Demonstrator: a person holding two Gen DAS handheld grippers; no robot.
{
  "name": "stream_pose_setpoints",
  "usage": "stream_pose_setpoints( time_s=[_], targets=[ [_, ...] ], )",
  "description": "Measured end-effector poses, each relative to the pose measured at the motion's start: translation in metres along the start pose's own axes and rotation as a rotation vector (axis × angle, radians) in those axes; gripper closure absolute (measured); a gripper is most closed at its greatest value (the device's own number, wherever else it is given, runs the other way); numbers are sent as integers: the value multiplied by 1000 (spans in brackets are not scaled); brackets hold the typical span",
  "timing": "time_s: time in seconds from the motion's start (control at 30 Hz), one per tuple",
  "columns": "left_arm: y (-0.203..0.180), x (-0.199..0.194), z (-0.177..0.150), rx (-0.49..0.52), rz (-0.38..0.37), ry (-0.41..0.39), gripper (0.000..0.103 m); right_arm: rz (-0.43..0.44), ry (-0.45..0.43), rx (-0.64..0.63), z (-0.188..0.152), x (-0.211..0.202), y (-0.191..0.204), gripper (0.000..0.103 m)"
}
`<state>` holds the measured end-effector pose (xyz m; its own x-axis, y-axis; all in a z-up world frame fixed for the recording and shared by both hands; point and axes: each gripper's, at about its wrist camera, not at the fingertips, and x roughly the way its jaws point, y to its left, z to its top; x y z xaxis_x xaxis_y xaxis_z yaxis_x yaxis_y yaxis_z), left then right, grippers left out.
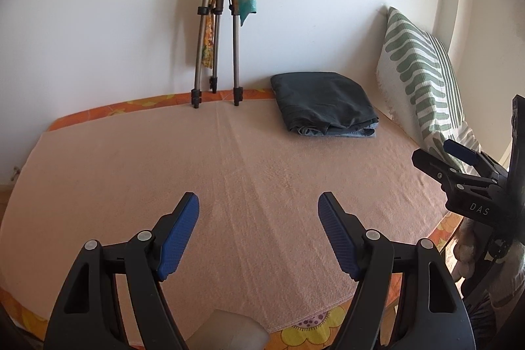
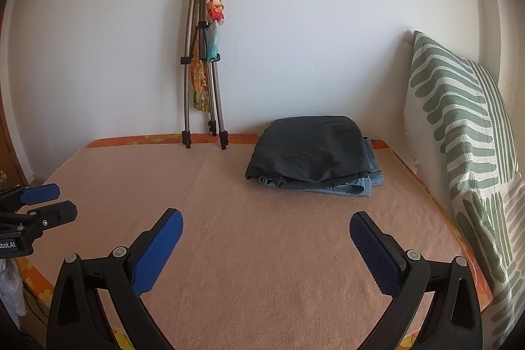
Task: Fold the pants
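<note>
The left tongs (image 1: 258, 202) are gaping wide over the near part of the bed, gripping nothing, their blue pads (image 1: 178, 241) hanging above the peach towel (image 1: 164, 169) that is covering the mattress. The right tongs (image 2: 265, 220) are likewise spreading wide and empty over the same towel, a little to the right of the left ones; each pair is showing at the edge of the other's view.

Farther back, the pants (image 2: 311, 146) are lying folded near the far right corner of the bed, a dark pair sitting on top of a blue denim pair (image 2: 357, 186) whose edges are peeking out below. A green-and-white striped pillow (image 2: 459, 136) is leaning upright just to the right of the pile. To the left of the pile, a folded tripod (image 2: 197, 81) is standing against the white wall, its feet resting at the bed's far edge, with colourful cloth (image 2: 213, 22) hanging from it. An orange flowered sheet (image 1: 311, 327) is showing around the towel.
</note>
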<state>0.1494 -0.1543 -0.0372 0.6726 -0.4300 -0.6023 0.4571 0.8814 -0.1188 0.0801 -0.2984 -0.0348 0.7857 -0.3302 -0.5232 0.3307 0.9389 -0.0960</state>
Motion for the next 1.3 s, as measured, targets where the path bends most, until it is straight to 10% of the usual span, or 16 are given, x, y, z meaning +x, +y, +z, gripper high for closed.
stream_pose_setpoints(
  time_s=[1.3],
  targets=[
    [-5, -1, -2, 11, 10, -3, 28, -2, 29, 6, -4, 7, 2, 0]
  ],
)
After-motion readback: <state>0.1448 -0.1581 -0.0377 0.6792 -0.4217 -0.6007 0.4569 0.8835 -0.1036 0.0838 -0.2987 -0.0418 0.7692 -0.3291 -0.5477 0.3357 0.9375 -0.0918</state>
